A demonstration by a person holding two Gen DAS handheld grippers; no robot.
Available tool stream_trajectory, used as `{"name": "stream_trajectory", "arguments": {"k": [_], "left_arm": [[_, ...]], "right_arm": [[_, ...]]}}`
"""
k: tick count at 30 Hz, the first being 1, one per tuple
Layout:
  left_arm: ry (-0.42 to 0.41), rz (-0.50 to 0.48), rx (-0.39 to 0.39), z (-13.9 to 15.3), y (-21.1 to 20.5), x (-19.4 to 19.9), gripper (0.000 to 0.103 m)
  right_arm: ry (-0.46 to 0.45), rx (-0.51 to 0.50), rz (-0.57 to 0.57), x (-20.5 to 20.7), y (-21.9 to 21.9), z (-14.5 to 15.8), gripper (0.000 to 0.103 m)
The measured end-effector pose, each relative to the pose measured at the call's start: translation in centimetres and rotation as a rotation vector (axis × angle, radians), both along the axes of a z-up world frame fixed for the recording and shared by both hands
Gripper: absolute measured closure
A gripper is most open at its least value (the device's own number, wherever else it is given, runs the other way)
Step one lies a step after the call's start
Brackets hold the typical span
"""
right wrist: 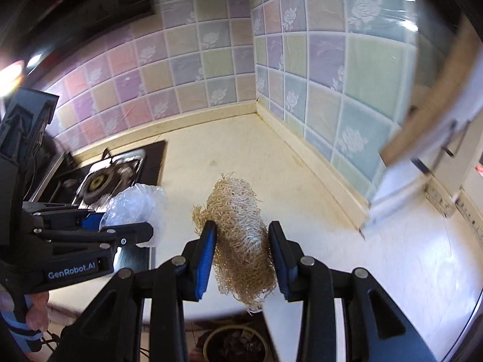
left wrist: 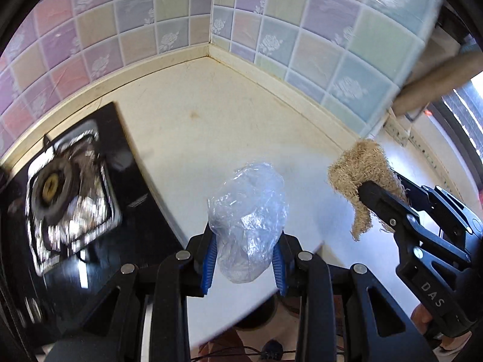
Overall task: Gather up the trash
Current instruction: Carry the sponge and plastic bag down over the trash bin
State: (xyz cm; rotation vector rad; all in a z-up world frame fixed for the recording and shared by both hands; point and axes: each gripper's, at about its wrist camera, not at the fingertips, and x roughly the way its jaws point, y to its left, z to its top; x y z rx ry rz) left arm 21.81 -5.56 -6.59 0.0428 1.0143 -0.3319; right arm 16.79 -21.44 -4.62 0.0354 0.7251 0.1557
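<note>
We cannot read the gas stove [left wrist: 71, 193] well: in the left wrist view its burner and foil-lined tray smear into streaks, and the black glass runs off the left edge. In the right wrist view the left gripper [right wrist: 132, 229] and its crumpled clear plastic [right wrist: 135, 208] cover the stove's near part. The wooden handle [left wrist: 437, 81] at far right is blurred, and its ends are cut off, so we cannot tell what it belongs to. Below the near counter edge [right wrist: 169, 310], a round dark container [right wrist: 235, 344] is half hidden by the right gripper's arms; its contents are unclear. Only fingertips of the hand [right wrist: 37, 310] show at the left edge.
</note>
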Motion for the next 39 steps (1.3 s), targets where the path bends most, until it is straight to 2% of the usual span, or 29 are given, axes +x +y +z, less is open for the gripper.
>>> {"name": "stream_trajectory", "arguments": {"k": [7, 12, 16, 23, 30, 34, 39], "left_arm": [[0.036, 0.050, 0.008, -3.1, -1.2, -10.8, 0.073], [0.107, 0.045, 0.028, -6.2, -2.2, -16.6, 0.073], [0.153, 0.049, 0.049, -9.4, -2.7, -19.8, 0.073], [0.236, 0.066, 0.066, -14.0, -2.0, -22.7, 0.073], [0.278, 0.062, 0.064, -18.6, -1.7, -22.4, 0.073], [0.299, 0.056, 0.054, -22.8, -1.2, -21.3, 0.073], [0.332, 0.077, 0.040, -29.1, -0.4, -19.2, 0.073]], "right_arm": [[0.061, 0.042, 0.039, -10.3, -1.2, -2.7, 0.067], [0.166, 0.095, 0.036, -15.1, -1.8, -6.4, 0.067], [0.245, 0.086, 0.052, -18.0, -1.2, -10.0, 0.067], [0.354, 0.104, 0.066, -20.8, -0.5, -15.4, 0.067], [0.420, 0.104, 0.061, -20.2, 1.0, -19.4, 0.067], [0.439, 0.067, 0.057, -19.0, 2.2, -22.5, 0.067], [0.502, 0.074, 0.014, -17.0, 2.8, -29.0, 0.066]]}}
